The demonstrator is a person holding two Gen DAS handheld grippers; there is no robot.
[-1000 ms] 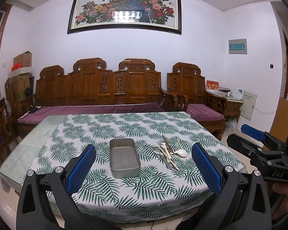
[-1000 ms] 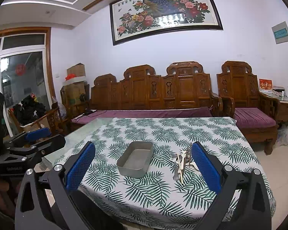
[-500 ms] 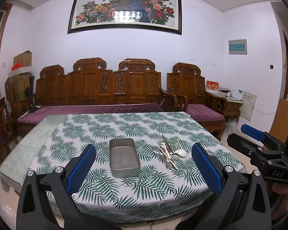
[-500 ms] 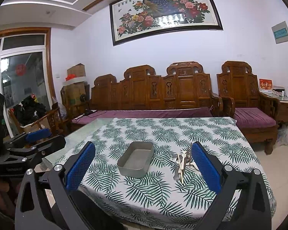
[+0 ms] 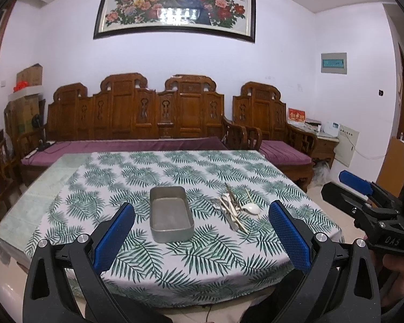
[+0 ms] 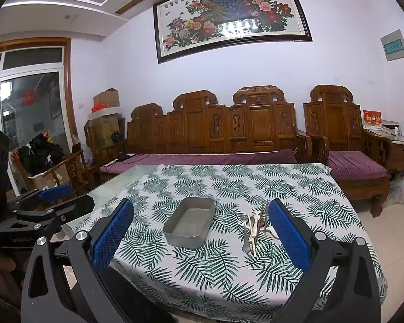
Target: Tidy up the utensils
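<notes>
Carved wooden benches and a peacock painting are filling the upper half of both views, and below them a table under a palm-leaf tablecloth (image 5: 202, 247) is carrying the work. Sitting at centre frame is an empty metal tray (image 5: 170, 213), with the utensils (image 5: 235, 208) lying in a loose crossed pile just to its right, apart from it. The left gripper (image 5: 200, 238) is hovering short of the table's near edge, its blue pads spread wide and gripping nothing; the right gripper (image 6: 199, 238) is doing likewise. The pile looks light, thin and stiff: pale chopsticks, a white spoon, something metal. Smooth handles are likely slippery and tangled, so pinching one piece mid-handle seems safest.
</notes>
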